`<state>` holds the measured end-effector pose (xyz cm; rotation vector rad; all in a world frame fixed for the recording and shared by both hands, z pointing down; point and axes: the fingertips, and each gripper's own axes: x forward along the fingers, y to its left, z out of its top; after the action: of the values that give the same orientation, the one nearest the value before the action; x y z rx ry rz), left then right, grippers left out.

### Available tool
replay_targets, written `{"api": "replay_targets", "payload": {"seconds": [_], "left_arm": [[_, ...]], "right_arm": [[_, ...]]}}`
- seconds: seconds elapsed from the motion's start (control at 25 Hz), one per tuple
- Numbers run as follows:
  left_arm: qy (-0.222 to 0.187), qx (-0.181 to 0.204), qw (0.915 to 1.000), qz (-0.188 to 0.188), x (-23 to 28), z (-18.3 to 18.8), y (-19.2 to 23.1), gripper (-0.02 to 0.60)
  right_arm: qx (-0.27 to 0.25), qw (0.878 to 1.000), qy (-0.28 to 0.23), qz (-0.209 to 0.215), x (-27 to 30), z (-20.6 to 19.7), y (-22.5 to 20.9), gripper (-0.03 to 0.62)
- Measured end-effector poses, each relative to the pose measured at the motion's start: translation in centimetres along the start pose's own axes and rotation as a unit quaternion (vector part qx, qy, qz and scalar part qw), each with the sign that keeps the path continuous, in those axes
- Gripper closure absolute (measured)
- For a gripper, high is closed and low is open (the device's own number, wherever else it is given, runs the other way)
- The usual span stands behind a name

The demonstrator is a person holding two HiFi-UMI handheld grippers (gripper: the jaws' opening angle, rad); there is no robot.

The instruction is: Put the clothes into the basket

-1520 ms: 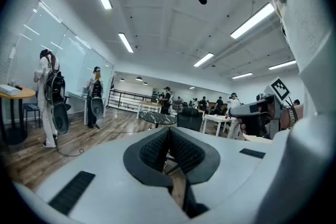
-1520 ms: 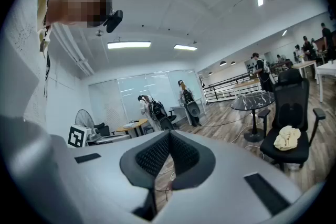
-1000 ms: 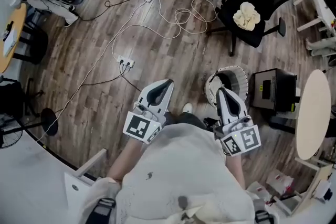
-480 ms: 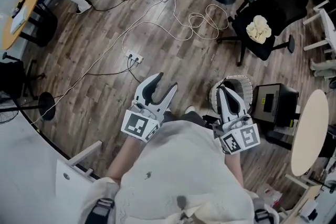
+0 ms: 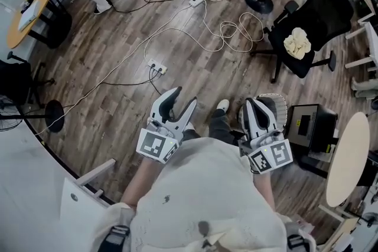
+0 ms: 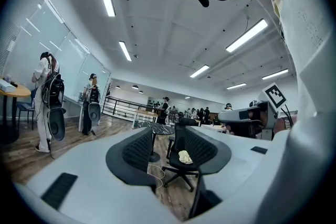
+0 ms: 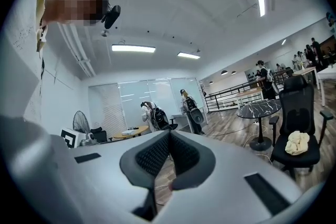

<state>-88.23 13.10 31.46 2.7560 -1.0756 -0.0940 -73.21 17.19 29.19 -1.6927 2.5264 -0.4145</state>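
Clothing, one crumpled cream cloth (image 5: 297,43), is seen on the black swivel chair (image 5: 322,6), well apart from the white woven basket (image 5: 280,108). It is judged soft and light, best pinched at a raised fold. On the left gripper (image 5: 184,97) the jaws have just been opening and are held apart, empty; on the right gripper (image 5: 251,102) they are pressed together.

No words or numbers are legible. A square coded marker (image 5: 155,143) sits on the left gripper (image 5: 184,97), another marker (image 5: 273,156) on the right gripper (image 5: 251,104).
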Motion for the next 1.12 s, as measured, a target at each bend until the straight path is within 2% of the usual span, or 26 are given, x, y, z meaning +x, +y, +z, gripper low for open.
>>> {"api": "replay_targets", "payload": {"seconds": [0.28, 0.6, 0.88, 1.12], "left_arm": [[0.001, 0.012, 0.9999, 0.010, 1.9, 0.4, 0.8, 0.379], [0.009, 0.010, 0.9998, 0.017, 6.1, 0.6, 1.1, 0.379], [0.010, 0.004, 0.9992, 0.038, 12.5, 0.5, 1.9, 0.379], [0.005, 0.007, 0.9994, 0.035, 19.5, 1.6, 3.0, 0.379]], "right_arm": [[0.000, 1.000, -0.010, 0.018, 2.2, 0.6, -1.4, 0.586], [0.010, 0.999, -0.014, 0.029, 5.4, 2.3, -5.8, 0.586], [0.004, 0.999, -0.006, 0.048, 8.9, 4.0, -11.5, 0.586], [0.003, 0.999, -0.007, 0.033, 12.3, 6.6, -17.7, 0.586]]}}
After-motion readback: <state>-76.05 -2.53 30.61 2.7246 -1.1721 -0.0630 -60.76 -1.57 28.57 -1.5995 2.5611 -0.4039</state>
